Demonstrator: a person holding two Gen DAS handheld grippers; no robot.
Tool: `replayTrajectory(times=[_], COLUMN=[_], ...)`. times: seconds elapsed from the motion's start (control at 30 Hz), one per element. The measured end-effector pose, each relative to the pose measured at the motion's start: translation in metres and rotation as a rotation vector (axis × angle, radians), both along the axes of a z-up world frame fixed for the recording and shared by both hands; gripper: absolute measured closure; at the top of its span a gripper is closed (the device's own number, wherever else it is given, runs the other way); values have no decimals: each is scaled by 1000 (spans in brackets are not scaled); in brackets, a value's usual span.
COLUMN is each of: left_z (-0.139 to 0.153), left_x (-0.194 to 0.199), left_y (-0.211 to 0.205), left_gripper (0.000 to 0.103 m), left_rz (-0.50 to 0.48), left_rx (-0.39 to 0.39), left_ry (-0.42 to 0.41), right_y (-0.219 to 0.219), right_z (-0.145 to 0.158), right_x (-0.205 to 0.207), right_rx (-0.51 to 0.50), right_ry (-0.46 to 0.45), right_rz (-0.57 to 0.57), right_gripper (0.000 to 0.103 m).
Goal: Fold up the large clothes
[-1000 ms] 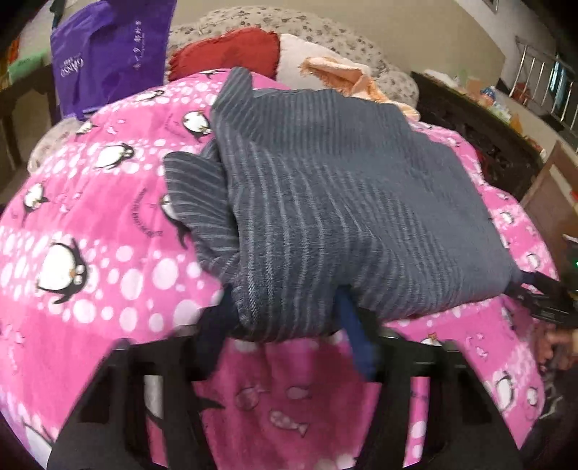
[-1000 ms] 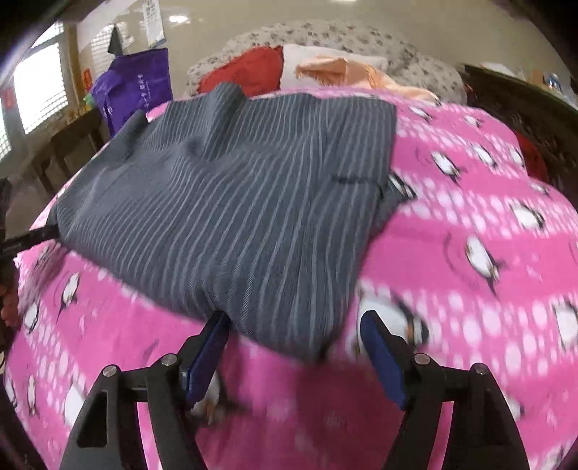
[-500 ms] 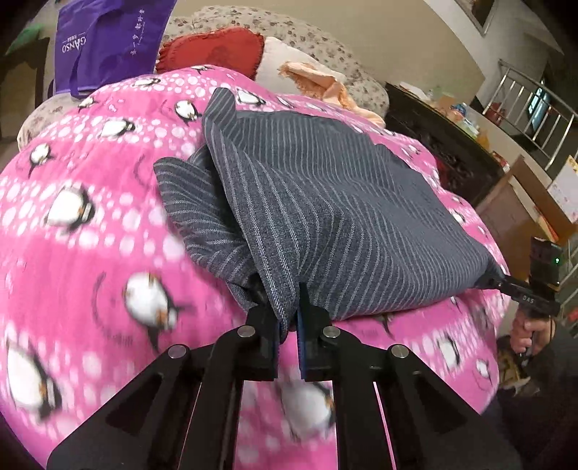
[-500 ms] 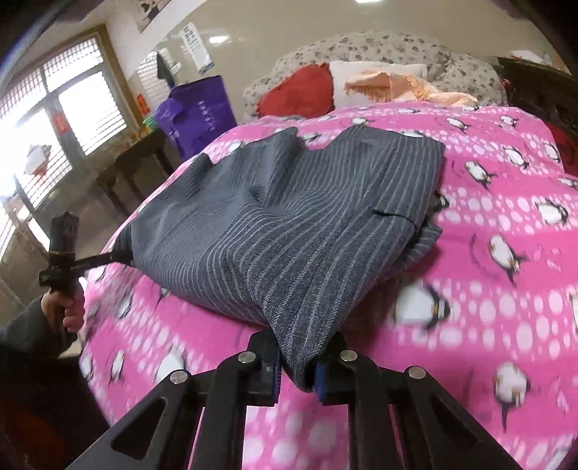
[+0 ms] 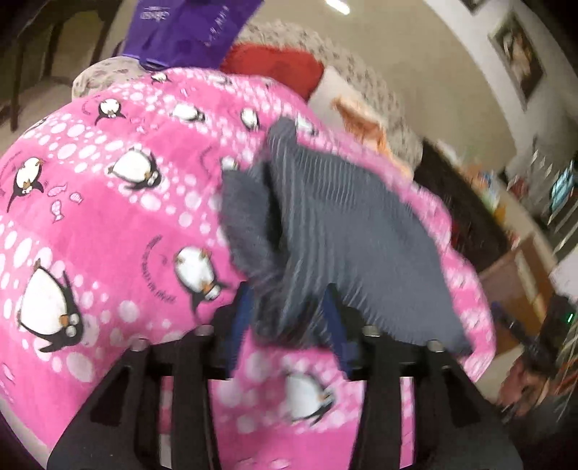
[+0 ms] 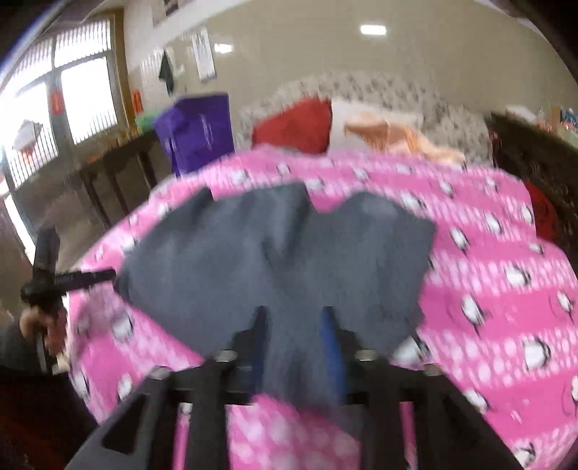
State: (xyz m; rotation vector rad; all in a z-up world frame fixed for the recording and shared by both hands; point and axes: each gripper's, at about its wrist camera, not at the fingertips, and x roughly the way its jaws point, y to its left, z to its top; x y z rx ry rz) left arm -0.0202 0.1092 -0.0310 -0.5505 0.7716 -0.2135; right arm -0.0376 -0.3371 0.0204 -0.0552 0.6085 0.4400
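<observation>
walls: plain beige (image 6: 325,54), glossy, paper sheet (image 6: 204,58) pinned up; framed pictures (image 5: 520,61) in left wrist view
light: ceiling fixture (image 6: 372,29) on, daylight through barred window (image 6: 61,108)
furniture: bed under pink penguin blanket (image 5: 90,224), floral headboard (image 6: 397,90), red pillow (image 6: 300,123), dark wooden table (image 6: 119,159) by window, dark cabinet (image 5: 466,209) on far side
other: purple bag (image 6: 197,130) beside bed
</observation>
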Motion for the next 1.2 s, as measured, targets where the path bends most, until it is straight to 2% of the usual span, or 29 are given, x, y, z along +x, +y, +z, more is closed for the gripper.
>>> replayTrajectory(times=[0.03, 0.1, 0.2, 0.23, 0.27, 0.3, 0.33, 0.37, 0.43, 0.53, 0.6, 0.63, 0.73, 0.93, 1.0, 1.03, 1.1, 1.2], left_z=[2, 2, -14, -23, -34, -40, -40, -39, -40, -39, -41, -42, -39, -37, -34, -32, -28, -22], left_x=[3, 14, 29, 32, 34, 32, 31, 31, 31, 39, 52, 61, 83, 121, 133, 139, 141, 138], left_y=[-1, -7, -17, -19, -18, -16, -16, -17, -15, -2, 5, 7, 5, 14, 8, 2, -6, -12], left_gripper=[43, 43, 42, 38, 36, 35, 35, 35, 34, 33, 29, 23, 23, 22, 22, 22, 22, 22], left_rz=[14, 29, 44, 52, 60, 72, 75, 74, 73, 65, 44, 24, -39, -104, -171, -237, -307, -344], left_rx=[5, 45, 115, 139, 148, 124, 129, 143, 123, 38, -14, -33, -24, -64, -52, -64, -87, -65], left_ry=[-9, 6, 56, 80, 111, 97, 85, 82, 81, 80, 93, 101, 109, 108, 125, 139, 142, 123], right_y=[11, 31, 46, 47, 46, 44, 41, 38, 35, 36, 36, 34, 35, 34, 34, 33, 33, 33], right_z=[1, -6, -37, -56, -67, -87, -97, -103, -104, -106, -106, -107, -106, -107, -107, -107, -107, -107], right_x=[4, 13, 35, 43, 47, 53, 53, 49, 47, 45, 42, 42, 39, 41, 41, 41, 41, 42], right_rx=[-3, -28, -39, -69, -85, -95, -92, -74, -69, -83, -71, -59, -54, -54, -56, -56, -53, -54], right_ry=[-36, -51, 25, 62, 93, 137, 134, 91, 79, 66, 57, 57, 54, 50, 50, 50, 50, 50], right_rz=[-23, -49, -74, -97, -115, -129, -123, -119, -121, -124, -122, -120, -120, -121, -120, -121, -120, -120], right_gripper=[40, 39, 43, 43, 43, 42, 42, 40, 40, 39, 38, 38, 38, 38, 37, 37, 37, 37])
